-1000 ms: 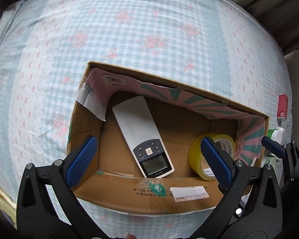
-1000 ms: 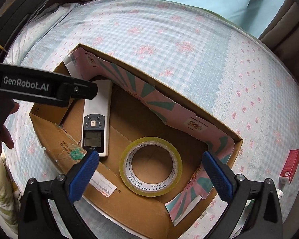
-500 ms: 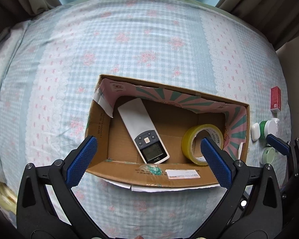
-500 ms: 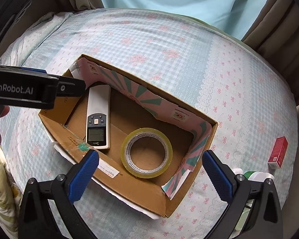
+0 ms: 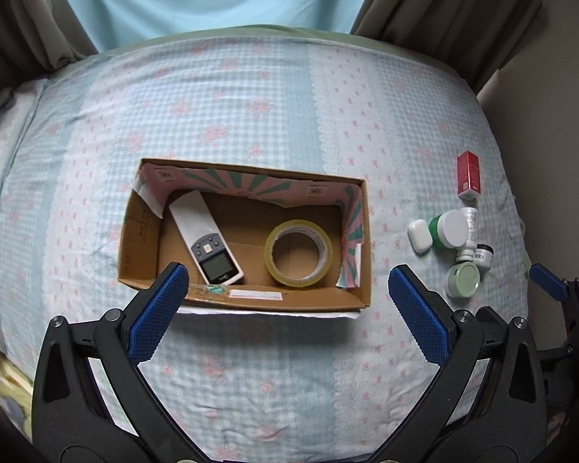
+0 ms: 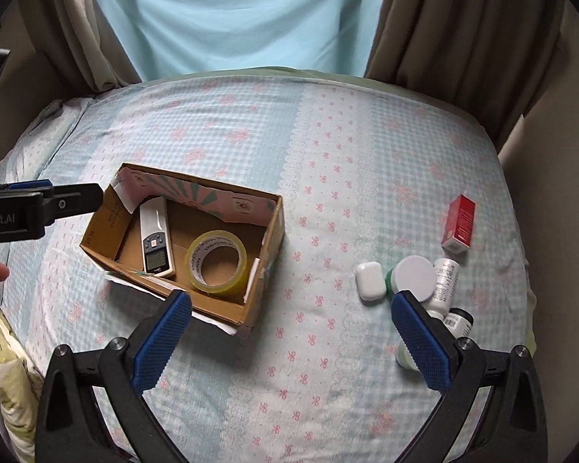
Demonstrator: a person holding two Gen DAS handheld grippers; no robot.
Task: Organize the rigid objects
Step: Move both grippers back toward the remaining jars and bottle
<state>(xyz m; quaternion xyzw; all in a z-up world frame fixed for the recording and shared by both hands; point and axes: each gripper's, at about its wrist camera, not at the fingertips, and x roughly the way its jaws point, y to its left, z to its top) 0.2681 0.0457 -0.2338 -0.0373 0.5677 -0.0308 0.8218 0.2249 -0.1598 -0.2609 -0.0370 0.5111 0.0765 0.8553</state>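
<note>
A cardboard box [image 5: 139, 231] [image 6: 264, 281] lies on the bed and holds a white remote [image 5: 206, 239] [image 6: 156, 237] and a yellow tape roll [image 5: 298, 251] [image 6: 216, 262]. To its right lie a white earbud case [image 5: 419, 235] [image 6: 370, 281], a green jar with a white lid [image 5: 449, 228] [image 6: 413, 276], a white bottle [image 6: 446, 283], a small dark-capped bottle [image 5: 483, 255], a pale green jar [image 5: 463, 279] and a red carton [image 5: 469, 173] [image 6: 459, 227]. My left gripper [image 5: 289, 308] is open and empty, above the box's near side. My right gripper [image 6: 291, 341] is open and empty, between box and jars.
The bed has a blue checked sheet [image 5: 251, 96] with pink flowers. Brown curtains [image 6: 463, 38] and a light blue curtain [image 6: 231, 19] hang behind it. A beige wall [image 5: 540, 115] runs along the bed's right side. The left gripper's body [image 6: 31, 212] shows at left in the right wrist view.
Both grippers have pulled back and up from the box, so the box looks smaller and the jars, bottles and red carton at right have come fully into view. Both stay open.
</note>
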